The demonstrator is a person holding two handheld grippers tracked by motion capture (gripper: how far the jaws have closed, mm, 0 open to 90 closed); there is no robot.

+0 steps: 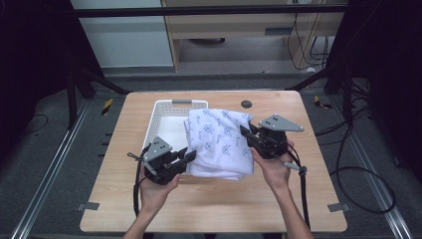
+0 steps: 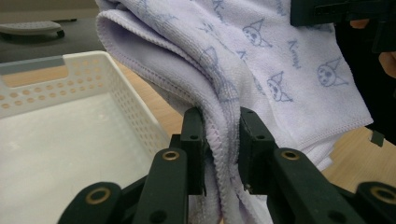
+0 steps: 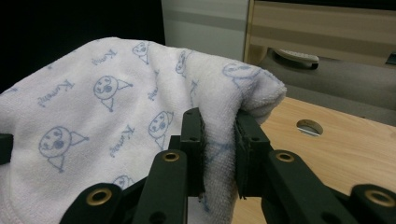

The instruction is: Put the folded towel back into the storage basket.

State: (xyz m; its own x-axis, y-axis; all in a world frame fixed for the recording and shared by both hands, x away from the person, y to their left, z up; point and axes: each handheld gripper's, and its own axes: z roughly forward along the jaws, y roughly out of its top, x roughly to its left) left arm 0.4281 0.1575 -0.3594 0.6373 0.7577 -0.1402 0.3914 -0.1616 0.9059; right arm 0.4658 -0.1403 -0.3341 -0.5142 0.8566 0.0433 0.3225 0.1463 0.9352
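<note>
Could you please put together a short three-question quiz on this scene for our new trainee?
1. True or false: the left gripper is shut on the towel.
2. What does the right gripper hold? A) basket rim B) the towel C) nothing
3. Fill in: the white basket lies at the towel's ____ in the high view.

Key: 1 true; 2 B; 3 left.
</note>
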